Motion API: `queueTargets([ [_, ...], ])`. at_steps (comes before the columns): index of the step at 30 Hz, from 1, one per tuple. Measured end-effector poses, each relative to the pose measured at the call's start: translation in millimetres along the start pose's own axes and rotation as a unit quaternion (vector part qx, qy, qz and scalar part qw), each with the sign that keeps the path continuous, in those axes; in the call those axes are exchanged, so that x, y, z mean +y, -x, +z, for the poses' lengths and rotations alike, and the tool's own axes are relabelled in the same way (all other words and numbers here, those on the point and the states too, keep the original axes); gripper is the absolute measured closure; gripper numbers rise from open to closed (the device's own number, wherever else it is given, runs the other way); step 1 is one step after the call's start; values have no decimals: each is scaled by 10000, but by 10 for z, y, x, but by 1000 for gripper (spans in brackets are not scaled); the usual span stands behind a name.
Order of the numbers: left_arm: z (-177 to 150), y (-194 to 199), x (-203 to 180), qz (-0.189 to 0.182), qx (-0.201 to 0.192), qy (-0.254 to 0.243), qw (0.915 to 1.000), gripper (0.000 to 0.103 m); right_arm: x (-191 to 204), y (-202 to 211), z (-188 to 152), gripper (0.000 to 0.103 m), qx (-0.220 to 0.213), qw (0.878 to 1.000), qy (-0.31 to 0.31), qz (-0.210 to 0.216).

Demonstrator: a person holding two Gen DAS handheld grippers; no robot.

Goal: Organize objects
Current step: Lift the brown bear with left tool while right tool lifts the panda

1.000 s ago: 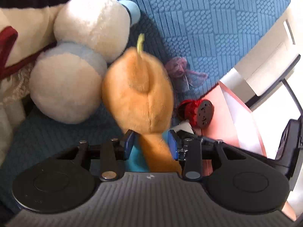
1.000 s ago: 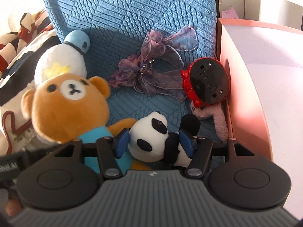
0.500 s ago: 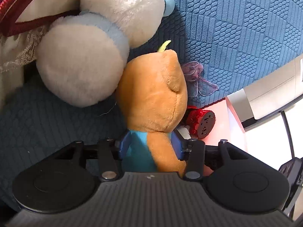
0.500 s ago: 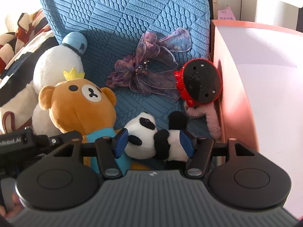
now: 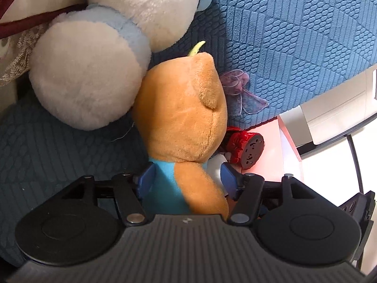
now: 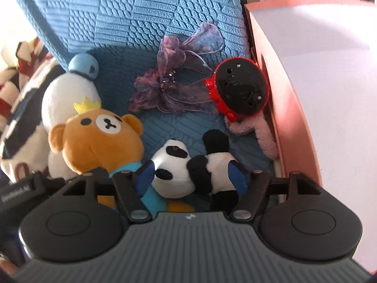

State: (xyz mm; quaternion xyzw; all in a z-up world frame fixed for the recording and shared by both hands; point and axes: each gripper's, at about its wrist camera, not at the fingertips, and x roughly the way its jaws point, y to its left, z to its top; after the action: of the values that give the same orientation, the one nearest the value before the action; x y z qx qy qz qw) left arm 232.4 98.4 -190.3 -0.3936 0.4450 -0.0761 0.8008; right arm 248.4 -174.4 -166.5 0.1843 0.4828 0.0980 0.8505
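A brown plush bear [image 5: 181,118] with a blue shirt and yellow crown sits on the blue seat cushion [image 5: 59,155], leaning against a white plush toy [image 5: 89,80]. My left gripper [image 5: 186,181] has its jaws around the bear's body, spread wider than earlier and only loosely against it. The bear also shows in the right wrist view [image 6: 99,141]. My right gripper [image 6: 190,176] has a lying panda plush [image 6: 188,169] between its wide-spread jaws; the pads look slightly apart from it.
A purple organza bow [image 6: 174,85], a red and black round toy [image 6: 240,87] and a pink fuzzy piece [image 6: 261,136] lie on the cushion by the backrest [image 6: 141,14]. A salmon box with a white lid [image 6: 329,94] stands at the right. Striped fabric [image 6: 16,94] lies left.
The bear was lowered onto the seat beside the white plush and my left jaws widened. The panda was set down lying flat and my right jaws spread wider.
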Motion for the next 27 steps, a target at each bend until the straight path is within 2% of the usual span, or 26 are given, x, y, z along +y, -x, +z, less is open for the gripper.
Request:
queueTargets([
  [2,6,-7,-8,3,7,-14,10000,36,-25,0,9,32,-47,9996,-241,146],
  [4,4,-6,-15,13,2,-28,10000,36,0,-1,9,32,-35,9996,-182,223],
  [9,4,3,-4,57,-70,-45,9999,36,121,80,-17,32,-182,9986,452,-222],
  [12,0,27,-21,52,-212,-133,9997,36,142,132,-15,33,-260,9968,706,-276],
  [15,4,14,-28,45,-185,-161,9997,37,166,118,-37,33,-187,9945,957,-386],
  [18,-2,16,-23,65,-198,-168,9996,37,249,79,-81,41,-106,9858,1537,-671],
  [22,-6,29,-60,144,-253,-337,9990,41,351,-3,-116,42,-143,9694,2228,-1016],
  [27,-5,52,-49,169,-247,-382,9988,43,454,-139,-130,42,3,9506,2912,-1073],
])
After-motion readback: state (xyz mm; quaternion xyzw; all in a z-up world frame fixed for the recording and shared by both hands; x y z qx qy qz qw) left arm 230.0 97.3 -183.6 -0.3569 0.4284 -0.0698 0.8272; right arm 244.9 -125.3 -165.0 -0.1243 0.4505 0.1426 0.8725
